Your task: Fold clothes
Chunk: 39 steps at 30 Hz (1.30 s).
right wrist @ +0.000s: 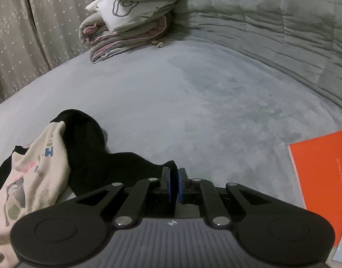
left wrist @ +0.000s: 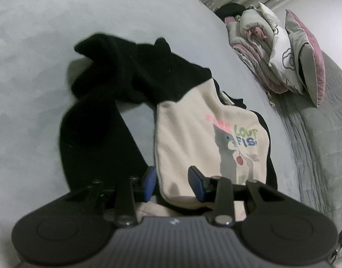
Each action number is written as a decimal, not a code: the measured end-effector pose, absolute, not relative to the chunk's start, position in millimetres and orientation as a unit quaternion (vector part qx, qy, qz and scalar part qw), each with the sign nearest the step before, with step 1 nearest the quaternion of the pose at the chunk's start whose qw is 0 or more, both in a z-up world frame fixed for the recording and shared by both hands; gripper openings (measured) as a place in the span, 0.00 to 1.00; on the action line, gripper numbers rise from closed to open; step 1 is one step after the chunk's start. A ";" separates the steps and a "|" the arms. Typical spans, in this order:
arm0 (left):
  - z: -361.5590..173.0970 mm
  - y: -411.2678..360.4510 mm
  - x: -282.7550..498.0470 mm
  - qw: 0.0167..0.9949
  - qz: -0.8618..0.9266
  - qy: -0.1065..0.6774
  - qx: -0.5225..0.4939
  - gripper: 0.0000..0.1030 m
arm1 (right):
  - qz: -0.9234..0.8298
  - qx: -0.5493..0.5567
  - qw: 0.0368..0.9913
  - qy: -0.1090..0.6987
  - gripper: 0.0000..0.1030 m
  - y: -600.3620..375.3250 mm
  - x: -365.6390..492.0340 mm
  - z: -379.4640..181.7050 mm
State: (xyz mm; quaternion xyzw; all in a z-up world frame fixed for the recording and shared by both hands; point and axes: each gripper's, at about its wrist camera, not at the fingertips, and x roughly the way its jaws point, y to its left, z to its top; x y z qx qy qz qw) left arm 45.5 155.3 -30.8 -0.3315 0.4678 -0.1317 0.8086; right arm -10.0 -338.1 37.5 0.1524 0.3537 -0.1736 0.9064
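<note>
A: Where is the sweatshirt?
B: The cream sweatshirt [left wrist: 188, 134] with black sleeves lies crumpled on the grey bed [left wrist: 37, 44], near folded bedding [left wrist: 271, 51].
A: And the left gripper [left wrist: 174, 184]?
B: Its jaws stand apart, the cream hem between them; I cannot tell if they pinch it.
A: The right gripper [right wrist: 173, 185]?
B: Nearly clenched with a slim gap, at a black sleeve's tip; an orange book [right wrist: 322, 178] lies nearby.

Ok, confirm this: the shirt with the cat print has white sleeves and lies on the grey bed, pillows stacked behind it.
Wrong in one respect: the sleeves are black, not white. The left wrist view shows it: only the body of the shirt is cream. The rest holds: it lies on the grey bed, with the pillows stacked behind.
</note>
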 end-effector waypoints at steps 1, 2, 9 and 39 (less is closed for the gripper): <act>-31.9 153.5 45.9 0.805 -0.136 0.470 -0.335 0.33 | -0.169 0.153 0.907 0.353 0.14 -335.8 -9.8 37.6; -31.7 152.2 45.7 0.803 -0.142 0.471 -0.337 0.33 | -0.161 0.153 0.910 0.351 0.17 -332.5 -10.0 38.6; -21.6 151.5 37.9 0.796 -0.207 0.461 -0.334 0.51 | -0.089 0.177 0.915 0.352 0.36 -305.6 -3.1 39.1; 4.2 148.2 16.0 0.829 -0.257 0.385 -0.314 0.12 | 0.063 0.285 0.874 0.389 0.10 -218.2 62.9 7.9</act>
